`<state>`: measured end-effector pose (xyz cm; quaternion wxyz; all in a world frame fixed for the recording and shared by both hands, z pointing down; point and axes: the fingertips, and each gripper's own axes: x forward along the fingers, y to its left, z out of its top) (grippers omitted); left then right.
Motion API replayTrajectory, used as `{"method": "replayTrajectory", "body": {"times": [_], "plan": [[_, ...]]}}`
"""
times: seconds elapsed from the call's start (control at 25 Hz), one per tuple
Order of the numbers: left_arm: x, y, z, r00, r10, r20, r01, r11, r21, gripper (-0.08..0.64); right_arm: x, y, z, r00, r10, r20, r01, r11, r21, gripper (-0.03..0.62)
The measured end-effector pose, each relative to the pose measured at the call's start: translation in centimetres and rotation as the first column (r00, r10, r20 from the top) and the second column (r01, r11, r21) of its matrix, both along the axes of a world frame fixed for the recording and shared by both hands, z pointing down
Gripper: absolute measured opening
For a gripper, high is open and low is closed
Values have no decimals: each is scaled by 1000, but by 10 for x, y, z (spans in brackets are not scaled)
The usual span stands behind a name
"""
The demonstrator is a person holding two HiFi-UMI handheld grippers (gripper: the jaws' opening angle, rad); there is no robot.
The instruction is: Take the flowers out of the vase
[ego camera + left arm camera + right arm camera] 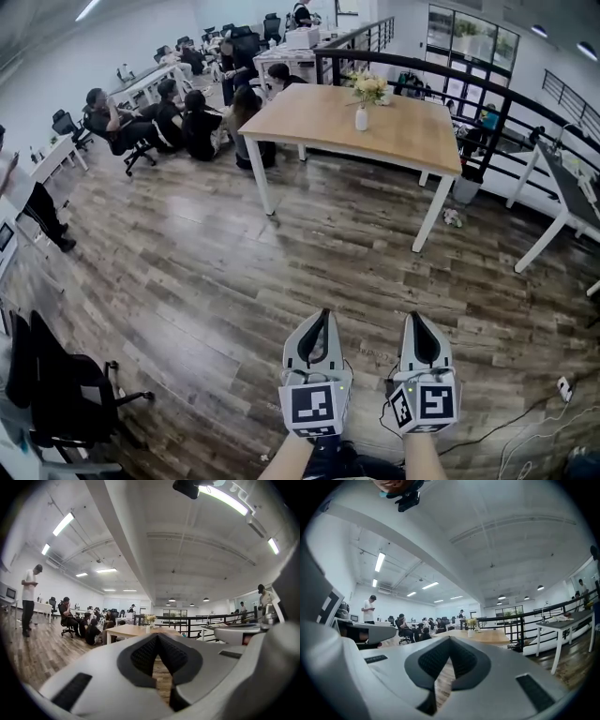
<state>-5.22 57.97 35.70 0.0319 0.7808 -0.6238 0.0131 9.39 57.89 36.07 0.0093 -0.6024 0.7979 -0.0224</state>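
A small white vase [361,119] with pale yellow flowers [367,88] stands on a wooden table [412,131] far ahead across the floor. My left gripper [322,314] and right gripper [415,317] are side by side low in the head view, well short of the table. Both are shut with nothing between the jaws. In the left gripper view the closed tips [157,635] point toward the distant flowers [150,618]. The right gripper view shows its closed tips [450,639] below the flowers [472,622] and the table [487,636].
Several people [187,117] sit at the far left by desks, and one person [29,597] stands further left. A black office chair [66,394] is at the near left. A black railing [487,103] runs behind the table. A white table [572,197] stands at the right.
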Motion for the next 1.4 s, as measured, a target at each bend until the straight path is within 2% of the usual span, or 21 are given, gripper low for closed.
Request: {"method": "replayTrajectory", "body": {"times": [0.4, 0.72, 0.88, 1.2, 1.4], "plan": [[-38, -63, 3, 1000, 0, -13, 0, 999, 34, 25, -46, -61, 1, 999, -16, -44, 16, 1000, 10, -8], [-61, -95, 10, 1000, -2, -21, 2, 1000, -9, 25, -61, -97, 7, 1000, 8, -25, -8, 1000, 3, -8], [-62, -103, 13, 1000, 5, -12, -5, 1000, 14, 25, -61, -102, 9, 999, 19, -27, -19, 1000, -8, -8], [-52, -115, 18, 1000, 21, -16, -21, 999, -43, 25, -51, -112, 13, 999, 35, -30, -36, 999, -28, -8], [-43, -138, 14, 1000, 23, 13, -23, 1000, -1, 25, -42, -134, 11, 999, 31, -22, -32, 999, -31, -8]]}}
